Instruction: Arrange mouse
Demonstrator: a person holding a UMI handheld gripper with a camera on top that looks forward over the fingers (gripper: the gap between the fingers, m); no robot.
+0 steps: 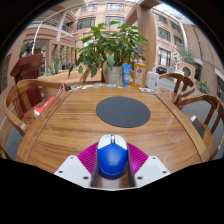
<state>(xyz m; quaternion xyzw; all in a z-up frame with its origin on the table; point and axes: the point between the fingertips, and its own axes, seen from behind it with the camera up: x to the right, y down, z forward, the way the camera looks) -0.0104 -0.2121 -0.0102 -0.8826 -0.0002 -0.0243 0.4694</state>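
Observation:
A blue and white computer mouse (112, 158) sits between my gripper's (112, 160) two fingers, with the pink pads (89, 155) pressed against its sides. The gripper holds the mouse above the near part of the round wooden table (70, 125). A dark grey round mouse pad (123, 111) lies flat on the table just beyond the fingers, a little to the right. The mouse's white front end with an orange wheel points toward the pad.
Wooden chairs (25, 95) stand around the table at left and right (205, 110). A potted plant (112, 48) and bottles (140, 74) stand at the table's far side. A red item (48, 102) lies at the left edge.

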